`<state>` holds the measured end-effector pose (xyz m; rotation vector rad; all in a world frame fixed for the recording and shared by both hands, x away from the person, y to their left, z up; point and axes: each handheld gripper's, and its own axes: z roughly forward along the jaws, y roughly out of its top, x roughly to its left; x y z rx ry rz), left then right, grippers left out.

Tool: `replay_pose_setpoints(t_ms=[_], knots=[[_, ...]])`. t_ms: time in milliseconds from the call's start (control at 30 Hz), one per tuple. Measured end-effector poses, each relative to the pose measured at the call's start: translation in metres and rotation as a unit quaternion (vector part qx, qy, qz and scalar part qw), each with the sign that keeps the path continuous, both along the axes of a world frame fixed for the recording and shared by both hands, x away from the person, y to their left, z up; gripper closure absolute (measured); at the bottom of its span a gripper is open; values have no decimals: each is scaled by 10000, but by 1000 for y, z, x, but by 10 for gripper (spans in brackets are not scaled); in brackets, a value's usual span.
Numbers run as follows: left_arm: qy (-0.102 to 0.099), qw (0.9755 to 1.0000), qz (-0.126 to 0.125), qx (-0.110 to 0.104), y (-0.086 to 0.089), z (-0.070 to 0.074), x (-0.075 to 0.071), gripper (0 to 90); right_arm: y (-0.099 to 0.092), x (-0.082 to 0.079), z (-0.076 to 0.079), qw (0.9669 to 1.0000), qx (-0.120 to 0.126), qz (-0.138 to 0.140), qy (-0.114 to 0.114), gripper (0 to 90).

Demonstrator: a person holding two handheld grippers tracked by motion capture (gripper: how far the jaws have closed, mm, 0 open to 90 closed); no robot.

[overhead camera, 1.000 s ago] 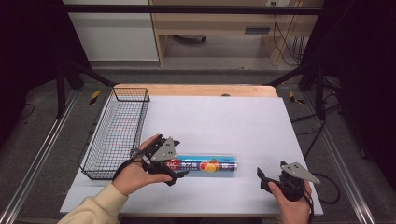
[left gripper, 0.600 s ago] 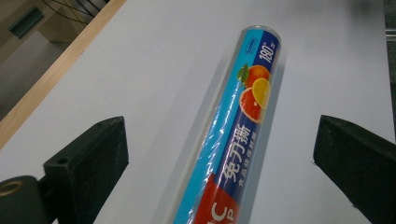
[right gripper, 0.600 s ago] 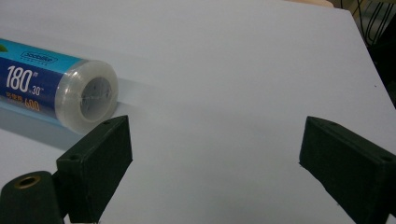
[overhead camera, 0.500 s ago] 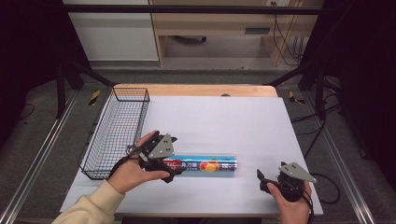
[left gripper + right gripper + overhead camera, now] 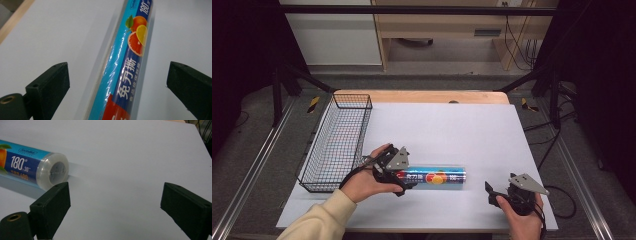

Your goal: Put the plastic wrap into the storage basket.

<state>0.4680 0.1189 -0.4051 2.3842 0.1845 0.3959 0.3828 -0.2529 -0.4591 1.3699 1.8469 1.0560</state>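
Item: long blue cylindrical roll of cling film in glossy wrapper (image 5: 432, 178), lying flat on the white table (image 5: 452, 130), near its front edge. Likely light, stiff, slippery; apt to roll. Best grip: across the barrel near one end. Left tool (image 5: 117, 82) gapes wide astride it, not touching. Right tool (image 5: 113, 205) open, empty, just beyond the roll's capped end. Black wire basket (image 5: 337, 142) left; open room behind.
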Motion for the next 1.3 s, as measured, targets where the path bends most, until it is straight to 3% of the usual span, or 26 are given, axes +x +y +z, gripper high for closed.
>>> replay_pose_setpoints(t_ms=[67, 133, 167, 400, 567, 1300], knots=[[102, 9996, -154, 237, -9, -9, 4, 51, 2, 0, 0, 10000, 4, 60, 8, 94], [132, 9992, -184, 317, -11, -13, 5, 54, 2, 0, 0, 10000, -2, 69, 6, 94], [122, 9987, -172, 469, -14, -19, 8, 58, 2, 0, 0, 10000, 21, 77, 4, 94], [199, 9981, -158, 561, -16, -30, 19, 88, 1, 0, 0, 10000, 53, 80, -7, 94], [258, 9966, -197, 761, -18, -38, 24, 95, 2, 0, -1, 9999, 94, 102, 37, 94], [308, 9922, -325, 1166, -24, -46, 28, 201, 3, 1, -1, 9999, 91, 125, 24, 95]])
